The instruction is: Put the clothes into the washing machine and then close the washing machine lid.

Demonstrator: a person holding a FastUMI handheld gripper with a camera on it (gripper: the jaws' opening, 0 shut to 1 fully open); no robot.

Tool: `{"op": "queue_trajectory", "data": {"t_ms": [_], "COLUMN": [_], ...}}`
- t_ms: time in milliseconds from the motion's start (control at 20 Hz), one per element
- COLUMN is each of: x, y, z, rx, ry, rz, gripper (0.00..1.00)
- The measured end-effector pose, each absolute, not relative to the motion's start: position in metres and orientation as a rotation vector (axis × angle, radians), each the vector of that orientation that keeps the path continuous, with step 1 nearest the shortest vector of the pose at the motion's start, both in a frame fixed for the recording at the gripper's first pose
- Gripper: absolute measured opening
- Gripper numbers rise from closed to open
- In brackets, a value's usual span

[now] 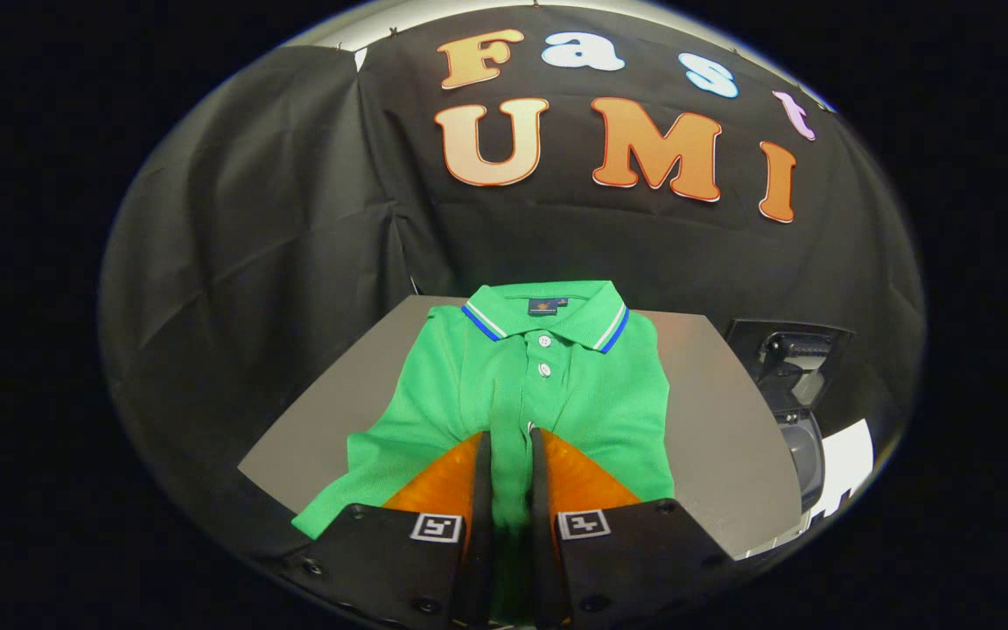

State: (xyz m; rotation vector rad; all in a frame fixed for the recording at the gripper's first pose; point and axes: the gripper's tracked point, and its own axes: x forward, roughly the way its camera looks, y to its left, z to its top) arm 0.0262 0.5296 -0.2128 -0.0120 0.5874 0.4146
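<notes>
Nearly closed, the gripper (510,437) pinches a fold of the green polo shirt (548,394) (collar lying beyond the fingers) on the grey table (714,420), washing machine (797,394) off right.

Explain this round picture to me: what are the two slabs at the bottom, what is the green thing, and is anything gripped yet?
The camera rides on a hand-held claw and looks forward along its two fingers; those are the slabs at the bottom. No robot arm is involved: a person carries the tool. The green thing is a polo shirt lying flat on a grey table, collar pointing away from you. The fingers are nearly closed, pinching a ridge of shirt fabric along the button strip, so the shirt appears gripped but is not lifted yet. Beyond the table's far right corner stands a dark machine with its lid up, probably the washing machine.
</notes>
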Motion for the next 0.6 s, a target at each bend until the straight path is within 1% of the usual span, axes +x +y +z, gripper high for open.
{"op": "queue_trajectory", "data": {"t_ms": [50, 100, 150, 450, 600], "x": [0.029, 0.032, 0.027, 0.025, 0.021], "y": [0.532, 0.531, 0.528, 0.523, 0.517], "z": [-0.212, -0.211, -0.208, -0.181, -0.154], "rx": [0.012, 0.049, 0.069, 0.153, 0.171], "ry": [0.571, 0.554, 0.543, 0.431, 0.357], "rz": [0.428, 0.430, 0.437, 0.464, 0.487], "gripper": [0.18, 0.18, 0.11, 0.11, 0.11]}}
